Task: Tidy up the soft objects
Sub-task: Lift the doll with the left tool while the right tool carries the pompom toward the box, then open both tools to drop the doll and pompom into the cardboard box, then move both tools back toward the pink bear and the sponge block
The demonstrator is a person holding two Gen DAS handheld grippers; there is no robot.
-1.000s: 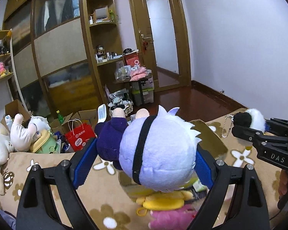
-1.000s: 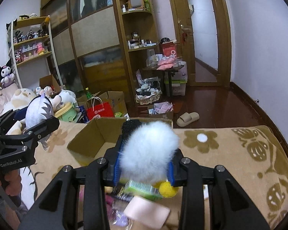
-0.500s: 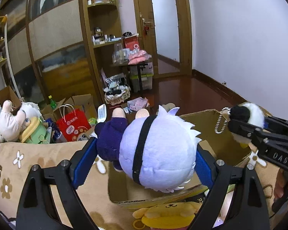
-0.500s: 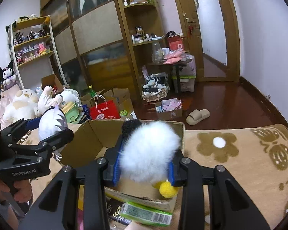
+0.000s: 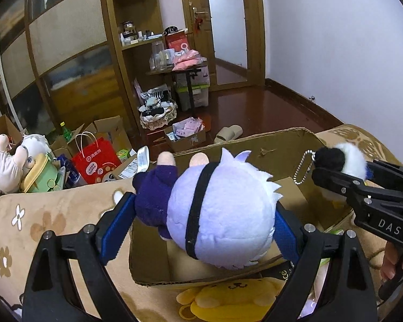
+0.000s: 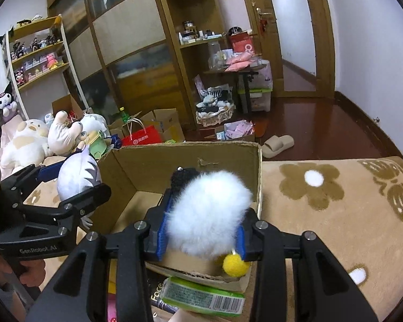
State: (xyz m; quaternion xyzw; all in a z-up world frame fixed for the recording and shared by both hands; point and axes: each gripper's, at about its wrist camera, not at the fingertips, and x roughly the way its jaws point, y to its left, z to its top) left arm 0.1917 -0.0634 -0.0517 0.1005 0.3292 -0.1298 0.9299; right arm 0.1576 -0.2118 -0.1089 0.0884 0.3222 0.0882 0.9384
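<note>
On the left, the left tongs hold the white-haired plush doll by its round head. The blue pads sit against both sides of it, though the jaws have just been opening a little with the doll between them. A second ago the doll hung over the flowered bed cover. Now it hangs over the open cardboard box, low above the mouth.

To the right, the right tongs are closed on the fluffy white keychain pompom, which has a black tuft and a small yellow ball dangling below. Their jaws have also eased out slightly, but the fluff is pressed between the pads. This toy too has come down and forward, and now sits over the box's near right corner.

Both soft toys appear ready to drop into the box, and the loosening grips suggest release is beginning. A yellow plush lies outside the box on the bed, not yet sorted.
</note>
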